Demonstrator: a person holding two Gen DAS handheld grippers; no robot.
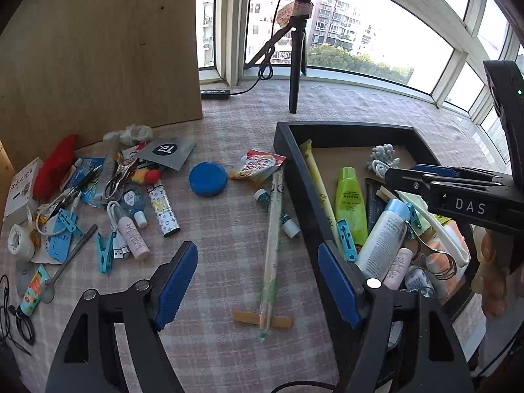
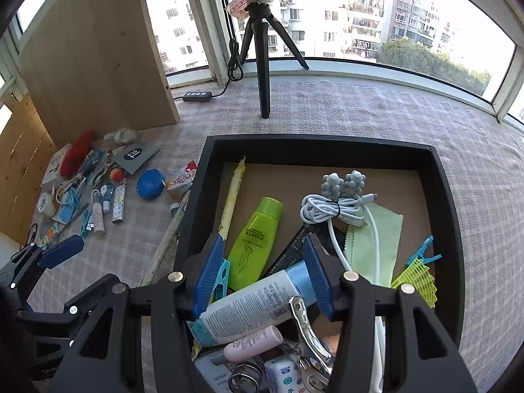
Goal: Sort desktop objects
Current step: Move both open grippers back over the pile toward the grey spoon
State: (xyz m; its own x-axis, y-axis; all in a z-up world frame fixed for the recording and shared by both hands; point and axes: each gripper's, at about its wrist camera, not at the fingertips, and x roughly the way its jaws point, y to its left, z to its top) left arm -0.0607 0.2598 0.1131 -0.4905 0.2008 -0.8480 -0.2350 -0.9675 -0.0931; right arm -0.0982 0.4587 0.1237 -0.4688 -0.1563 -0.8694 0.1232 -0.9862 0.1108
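- Far left of the left gripper point(image 1: 257, 281), a clutter pile point(image 1: 98, 203) lies on the checked cloth point(image 1: 222, 235).
- Left gripper: jaws wide apart, nothing between the pads; wrapped chopsticks point(image 1: 273, 245) lie on the cloth under the gap.
- Just right of it stands the black tray point(image 1: 294, 177), its wall by the right pad.
- Right gripper point(image 2: 262, 281) hangs over the tray, jaws apart, holding nothing; the white tube point(image 2: 249, 308) lies beneath them, the green bottle point(image 2: 255, 242) just ahead.

Black tongs point(image 1: 258, 281), blue ribbed pads point(image 1: 177, 281), seemingly silver rivets, "DAS" lettering
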